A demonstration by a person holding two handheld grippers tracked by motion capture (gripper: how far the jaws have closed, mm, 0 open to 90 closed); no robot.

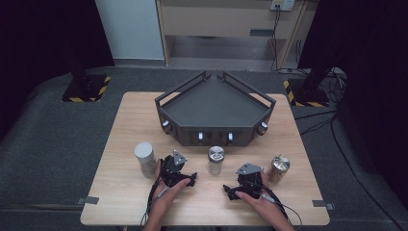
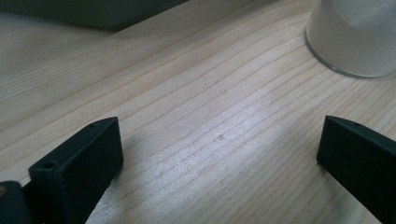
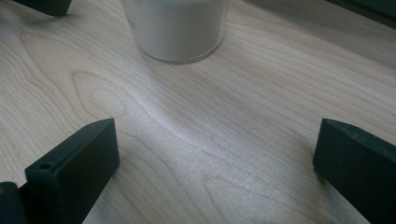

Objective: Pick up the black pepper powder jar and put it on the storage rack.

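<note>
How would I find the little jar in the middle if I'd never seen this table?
Find the big dark tray at the back of the wooden table. Right before its front edge stands the middle jar, between both grippers. Unlike its neighbours, it has a shiny silver lid.

bare wood between grippers, middle jar [image 1: 216, 160] just ahead

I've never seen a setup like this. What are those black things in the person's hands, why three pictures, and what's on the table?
A person holds two hand-operated claws: the left claw and the right claw. Both are open and hold nothing. The high view looks down on the wooden table. The other two pictures come from small cameras riding on each claw, looking past its black jaws. On the table stand a dark tray, a grey jar, a silver-lidded jar and a brass-coloured jar.
</note>
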